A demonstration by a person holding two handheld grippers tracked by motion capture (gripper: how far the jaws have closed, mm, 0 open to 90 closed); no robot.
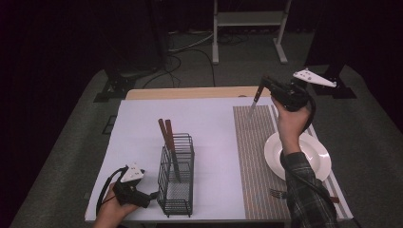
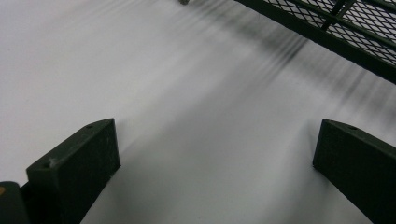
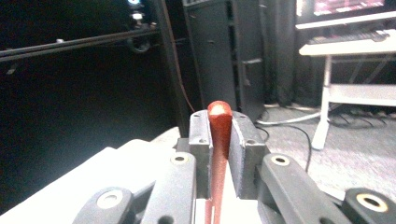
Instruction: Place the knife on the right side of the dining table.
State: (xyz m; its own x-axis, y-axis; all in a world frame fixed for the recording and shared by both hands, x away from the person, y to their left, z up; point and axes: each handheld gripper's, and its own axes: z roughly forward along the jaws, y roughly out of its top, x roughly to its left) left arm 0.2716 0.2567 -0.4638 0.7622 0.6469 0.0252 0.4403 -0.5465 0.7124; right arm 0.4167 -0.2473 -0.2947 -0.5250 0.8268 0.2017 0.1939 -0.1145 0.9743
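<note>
Right gripper [image 1: 266, 84] clamped on a wooden-handled knife [image 1: 254, 100], held in the air over the far end of the striped placemat [image 1: 254, 156], blade hanging down. Left gripper [image 2: 215, 154] open, empty, resting on the white table [image 1: 142, 123] beside the wire caddy [image 1: 177, 175]. Best bet: lower slowly, lay knife flat and parallel just beside the plate [image 1: 316, 154], release only once it's resting
</note>
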